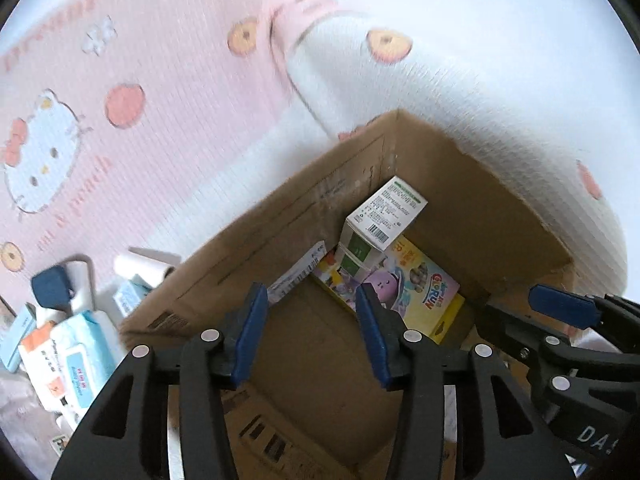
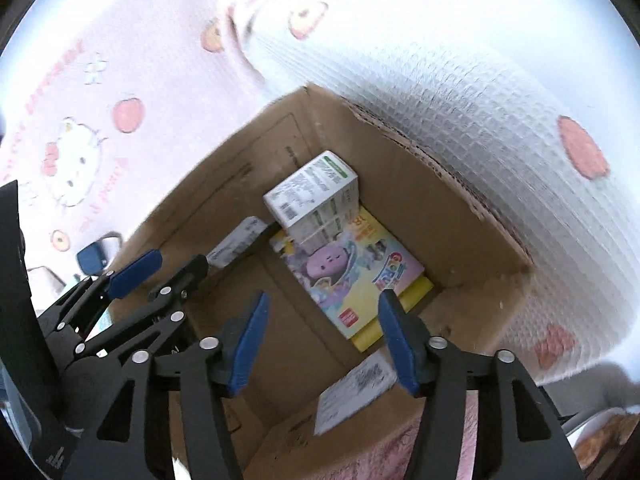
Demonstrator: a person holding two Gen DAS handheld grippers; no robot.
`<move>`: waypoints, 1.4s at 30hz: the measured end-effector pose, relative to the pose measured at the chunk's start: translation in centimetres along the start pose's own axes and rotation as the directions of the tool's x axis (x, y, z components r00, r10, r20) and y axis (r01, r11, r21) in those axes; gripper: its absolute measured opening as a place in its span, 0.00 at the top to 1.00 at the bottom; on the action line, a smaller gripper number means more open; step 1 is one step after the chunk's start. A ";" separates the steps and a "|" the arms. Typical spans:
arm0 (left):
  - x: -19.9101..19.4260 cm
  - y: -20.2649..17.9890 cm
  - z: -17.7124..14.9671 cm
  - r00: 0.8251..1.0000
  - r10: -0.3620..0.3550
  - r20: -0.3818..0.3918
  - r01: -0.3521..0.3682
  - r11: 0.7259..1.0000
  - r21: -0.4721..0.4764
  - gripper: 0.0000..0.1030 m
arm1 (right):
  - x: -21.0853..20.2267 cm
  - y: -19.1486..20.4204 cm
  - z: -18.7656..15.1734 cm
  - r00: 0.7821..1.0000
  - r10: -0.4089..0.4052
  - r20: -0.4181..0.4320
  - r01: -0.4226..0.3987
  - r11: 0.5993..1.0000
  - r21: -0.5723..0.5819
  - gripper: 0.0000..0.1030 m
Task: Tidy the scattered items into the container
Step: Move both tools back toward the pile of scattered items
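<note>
An open cardboard box (image 1: pixel 280 232) (image 2: pixel 224 184) stands on the pink mat. Inside it a white-and-green carton (image 1: pixel 384 212) (image 2: pixel 312 188) leans on a flat colourful game box (image 1: pixel 416 292) (image 2: pixel 352 276) that lies on the bottom. My left gripper (image 1: pixel 310 300) hangs above the box, open, with nothing between its blue pads. My right gripper (image 2: pixel 325 300) is beside it over the box, also open and empty. Each shows in the other's view: right fingers (image 1: pixel 560 307), left fingers (image 2: pixel 134 268).
Outside the box at lower left lie a wet-wipes pack (image 1: pixel 76 356), a dark blue item (image 1: pixel 52 288), a white roll (image 1: pixel 140 268) and a small light blue box (image 1: pixel 128 296). A white quilted cover (image 1: pixel 480 100) bulges behind and right of the box.
</note>
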State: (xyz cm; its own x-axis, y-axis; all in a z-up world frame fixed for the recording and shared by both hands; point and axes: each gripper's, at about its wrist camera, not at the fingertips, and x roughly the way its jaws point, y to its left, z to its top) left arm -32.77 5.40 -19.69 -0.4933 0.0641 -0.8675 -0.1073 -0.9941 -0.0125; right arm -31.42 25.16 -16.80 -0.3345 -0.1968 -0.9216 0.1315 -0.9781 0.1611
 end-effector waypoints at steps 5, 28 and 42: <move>-11.5 0.1 -4.6 0.988 0.035 0.147 -0.058 0.987 0.150 0.44 | -0.4 2.8 -2.5 0.999 0.011 0.033 -0.011 1.000 -0.007 0.39; -20.4 4.9 -14.2 0.904 -0.009 0.428 -0.017 0.998 0.057 0.38 | -5.6 10.8 -16.6 0.864 0.088 0.496 0.108 0.929 -0.354 0.10; -22.3 13.1 -22.2 0.911 0.202 0.360 -0.190 0.979 -0.069 0.38 | -5.4 16.3 -22.1 0.863 0.165 0.477 0.145 0.824 -0.547 0.01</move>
State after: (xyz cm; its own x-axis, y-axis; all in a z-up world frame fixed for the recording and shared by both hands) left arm -4.01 -11.02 -11.60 -0.7819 -0.1107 -0.6135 0.0477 -0.9919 0.1181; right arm -6.86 11.75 -16.99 -0.7121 -0.3634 -0.6008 0.5707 -0.7980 -0.1937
